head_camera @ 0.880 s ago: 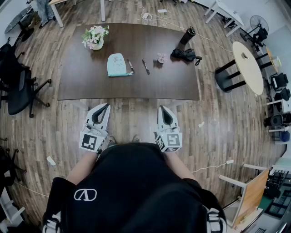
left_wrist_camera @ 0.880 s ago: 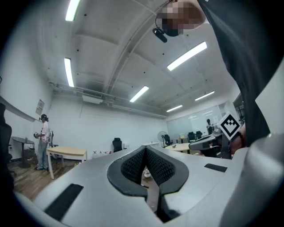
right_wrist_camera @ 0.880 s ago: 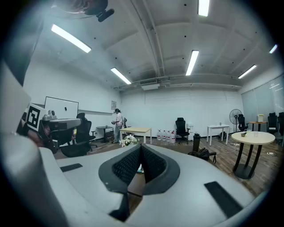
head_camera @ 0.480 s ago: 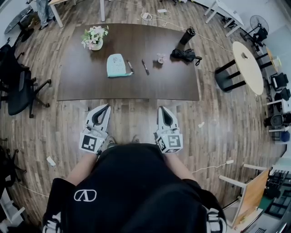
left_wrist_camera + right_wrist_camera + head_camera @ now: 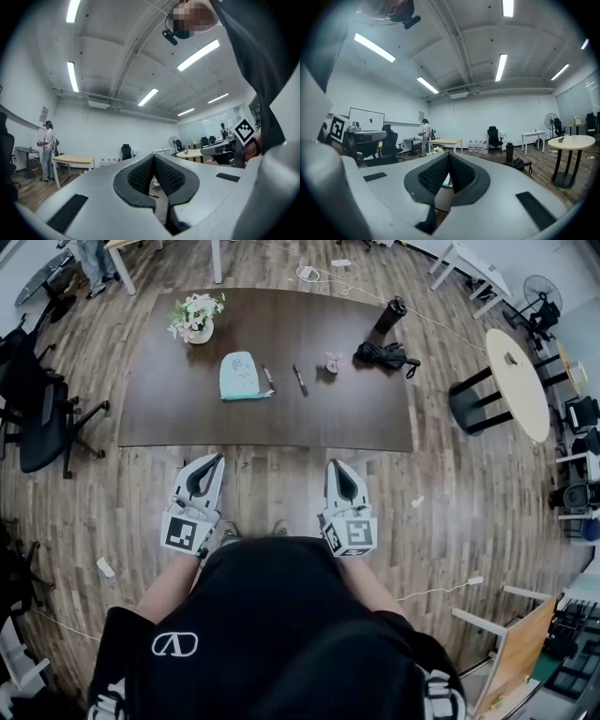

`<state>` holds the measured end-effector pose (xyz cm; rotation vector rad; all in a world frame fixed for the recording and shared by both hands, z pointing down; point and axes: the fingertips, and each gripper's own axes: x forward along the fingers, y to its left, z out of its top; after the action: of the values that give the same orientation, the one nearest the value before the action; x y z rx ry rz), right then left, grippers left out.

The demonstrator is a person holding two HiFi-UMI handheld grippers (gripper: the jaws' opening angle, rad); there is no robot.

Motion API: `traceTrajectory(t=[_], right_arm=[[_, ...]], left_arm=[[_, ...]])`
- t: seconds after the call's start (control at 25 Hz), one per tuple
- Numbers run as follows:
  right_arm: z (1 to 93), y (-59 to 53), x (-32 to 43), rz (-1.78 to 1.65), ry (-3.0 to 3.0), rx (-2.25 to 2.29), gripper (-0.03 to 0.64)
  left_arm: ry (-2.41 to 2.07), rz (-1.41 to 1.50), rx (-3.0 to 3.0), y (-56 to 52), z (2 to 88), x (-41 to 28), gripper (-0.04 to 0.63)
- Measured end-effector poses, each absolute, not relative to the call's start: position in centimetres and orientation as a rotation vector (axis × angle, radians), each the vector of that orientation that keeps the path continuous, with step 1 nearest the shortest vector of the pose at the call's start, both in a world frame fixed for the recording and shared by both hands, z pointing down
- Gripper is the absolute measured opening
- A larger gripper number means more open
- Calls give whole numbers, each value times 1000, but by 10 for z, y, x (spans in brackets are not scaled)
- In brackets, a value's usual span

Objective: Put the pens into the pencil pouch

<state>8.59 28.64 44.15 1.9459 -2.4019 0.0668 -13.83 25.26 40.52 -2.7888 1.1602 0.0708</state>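
A light teal pencil pouch [image 5: 240,375] lies on the dark brown table [image 5: 187,418], left of the middle. Two dark pens lie to its right: one [image 5: 268,377] touching or nearly touching the pouch's edge, the other [image 5: 300,379] a little further right. Both grippers hang level over the wooden floor, short of the table's near edge. My left gripper [image 5: 217,457] is shut with nothing in it, and so is my right gripper [image 5: 332,463]. In the left gripper view the jaws [image 5: 153,157] meet at their tips; the right gripper view shows the same [image 5: 448,154].
A flower pot [image 5: 195,319] stands at the table's far left. A small pinkish object [image 5: 332,361], a black folded umbrella [image 5: 384,354] and a dark bottle [image 5: 390,315] sit at the right. Office chairs [image 5: 42,418] stand left; a round table [image 5: 517,381] stands right.
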Motion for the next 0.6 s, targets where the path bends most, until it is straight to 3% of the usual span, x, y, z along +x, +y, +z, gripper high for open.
traceTrajectory(t=[0.6], right_arm=[[460, 210, 115, 109, -2569, 1786, 0]], left_arm=[[1287, -4, -2742, 203, 422, -88, 3]])
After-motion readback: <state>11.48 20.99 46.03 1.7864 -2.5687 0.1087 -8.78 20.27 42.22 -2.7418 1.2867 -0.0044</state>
